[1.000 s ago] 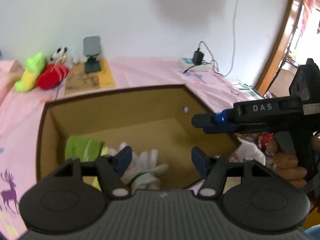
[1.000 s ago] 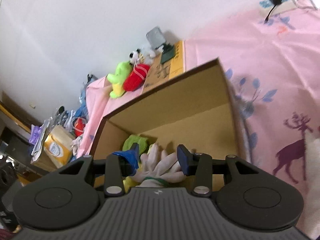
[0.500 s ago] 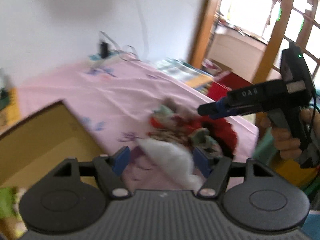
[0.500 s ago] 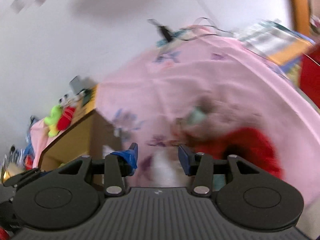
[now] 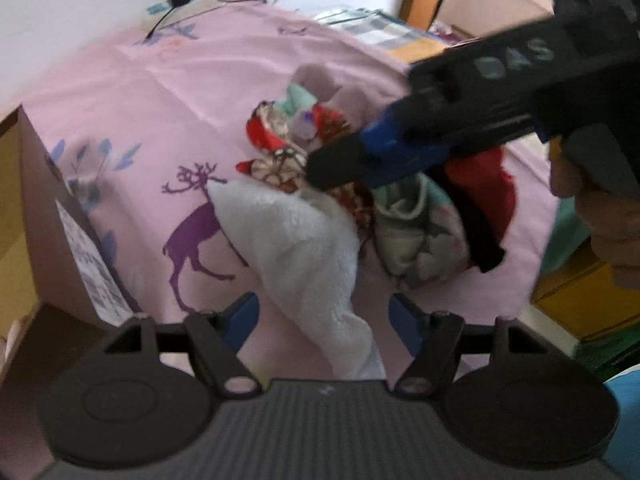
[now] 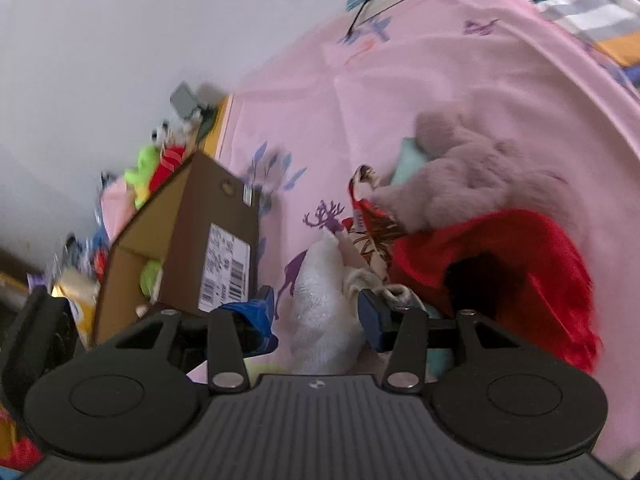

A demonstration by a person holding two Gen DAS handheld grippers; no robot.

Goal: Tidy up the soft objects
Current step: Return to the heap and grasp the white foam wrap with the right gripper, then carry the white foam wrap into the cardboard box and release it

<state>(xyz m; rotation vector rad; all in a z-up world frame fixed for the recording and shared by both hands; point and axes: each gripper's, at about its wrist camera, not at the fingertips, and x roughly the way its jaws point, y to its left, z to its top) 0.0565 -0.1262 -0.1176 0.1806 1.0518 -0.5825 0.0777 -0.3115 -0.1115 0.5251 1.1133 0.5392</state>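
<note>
Soft pile (image 5: pixel 360 168) of cloths sits on the pink sheet (image 5: pixel 192 80) to the right of the cardboard box (image 6: pixel 188 240), now filling both wrist views, where a second ago both looked into the box at white gloves. Left gripper (image 5: pixel 324 316): fingers apart, nothing pinched, white fluffy cloth (image 5: pixel 296 248) lying between and ahead of them. Right gripper (image 6: pixel 316 312): jaws opening, same white cloth (image 6: pixel 320 304) between the pads with no clamp visible. In the left view the right tool reaches across over the patterned red scarf (image 5: pixel 276 152). So the gloves look delivered and both hands have swung back for the next item, likely the white cloth. Around it: red fabric (image 6: pixel 512 264), mauve plush (image 6: pixel 472 176) and teal piece (image 5: pixel 416 224), all bunched and touching, so a grab may drag neighbours. Box wall stands just left of the cloth; open sheet behind the pile; bed edge close on the right.
</note>
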